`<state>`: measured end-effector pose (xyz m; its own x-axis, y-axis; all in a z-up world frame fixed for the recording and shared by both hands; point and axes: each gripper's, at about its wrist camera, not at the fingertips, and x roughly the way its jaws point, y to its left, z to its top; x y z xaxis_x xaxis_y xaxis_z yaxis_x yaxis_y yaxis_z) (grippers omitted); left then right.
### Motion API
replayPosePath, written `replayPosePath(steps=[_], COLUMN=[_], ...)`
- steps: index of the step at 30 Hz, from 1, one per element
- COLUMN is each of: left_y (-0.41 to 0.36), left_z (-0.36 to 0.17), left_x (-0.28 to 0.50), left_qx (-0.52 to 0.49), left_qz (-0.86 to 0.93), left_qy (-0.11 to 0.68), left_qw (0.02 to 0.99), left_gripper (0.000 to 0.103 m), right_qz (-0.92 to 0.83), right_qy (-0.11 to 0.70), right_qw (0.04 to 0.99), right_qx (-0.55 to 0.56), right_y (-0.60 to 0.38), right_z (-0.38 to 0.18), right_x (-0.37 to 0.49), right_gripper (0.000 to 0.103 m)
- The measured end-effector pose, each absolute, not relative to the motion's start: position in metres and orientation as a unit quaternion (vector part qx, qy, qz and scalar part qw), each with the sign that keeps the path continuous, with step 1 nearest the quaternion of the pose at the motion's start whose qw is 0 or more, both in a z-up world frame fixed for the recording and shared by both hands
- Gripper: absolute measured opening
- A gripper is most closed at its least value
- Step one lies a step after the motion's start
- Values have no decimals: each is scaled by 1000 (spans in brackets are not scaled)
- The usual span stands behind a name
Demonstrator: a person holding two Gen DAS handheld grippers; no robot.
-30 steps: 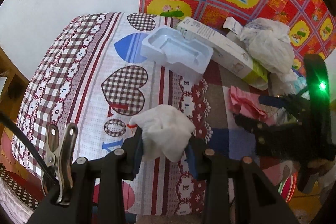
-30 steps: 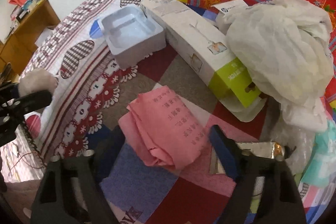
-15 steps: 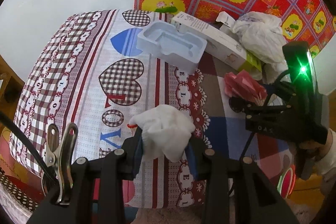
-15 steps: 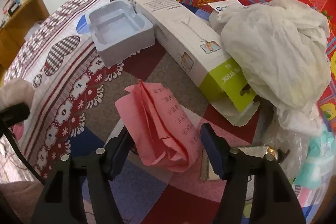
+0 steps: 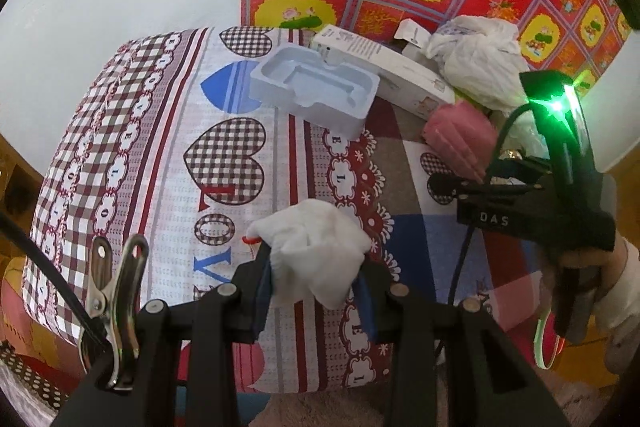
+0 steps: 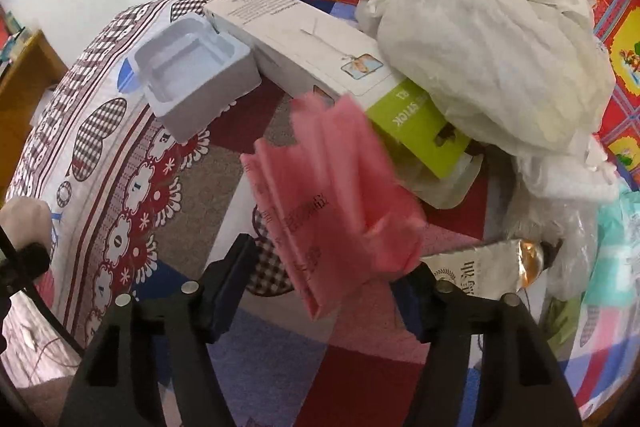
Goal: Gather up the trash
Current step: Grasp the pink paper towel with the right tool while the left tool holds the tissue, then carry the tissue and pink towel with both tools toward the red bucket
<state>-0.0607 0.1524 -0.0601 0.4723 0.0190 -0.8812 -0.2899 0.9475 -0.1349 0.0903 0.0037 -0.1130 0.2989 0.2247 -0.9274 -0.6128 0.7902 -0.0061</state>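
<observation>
On the near edge of the patterned bedspread [image 5: 132, 131], toward its left side, the left gripper [image 5: 316, 291] hangs with its jaws narrowed hard onto a crumpled white tissue [image 5: 316, 259], the wad bulging up between the blue pads and lifted clear of the cloth. Move right, toward the far edge, and a white moulded plastic tray [image 5: 316, 87] lies open side up, its far end touching a long white carton with a green end [image 6: 320, 55] that runs slantwise toward the far right corner. Against that carton's right end a big crumpled white plastic bag [image 6: 492, 67] is heaped, covering part of the green panel.

Now the right side: the right gripper [image 6: 324, 303] is over the bedspread's right half, and its jaws have just been closing, a folded pink paper [image 6: 332, 207] with dark print standing up between them. The right pad is pressed into the paper's crumpled edge; the left pad looks a little off it, so a full clamp I cannot confirm, though the sheet is plainly raised off the cloth. In the left wrist view a white-gloved hand [image 5: 616, 299] grips that tool's handle, a green light glowing on top. Just right of the pink paper lies a silvery foil wrapper [image 6: 484, 267], and at the far right edge sits some clear and pale green plastic [image 6: 612, 239].
</observation>
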Motion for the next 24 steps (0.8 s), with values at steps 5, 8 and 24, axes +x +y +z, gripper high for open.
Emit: replayPosePath(steps=[5,8,24], left_y=[152,146,135], left_z=[-60,-59,-57], left_x=[-59,-57,-46], left_qx=[-128,-115,-108], left_qz=[85,75,21], left_qy=[509,508,510], left_qw=[847,850,853], left_gripper=[37,37,37], right_qz=[260,256,258], right_qy=[521,517,495], right_qw=[794,799,825], right_qx=[-175,-171,-92], right_y=[-1,-6,-37], right_z=[-109,-106,-68], right_x=[83,73,31], right_gripper=[37,15,14])
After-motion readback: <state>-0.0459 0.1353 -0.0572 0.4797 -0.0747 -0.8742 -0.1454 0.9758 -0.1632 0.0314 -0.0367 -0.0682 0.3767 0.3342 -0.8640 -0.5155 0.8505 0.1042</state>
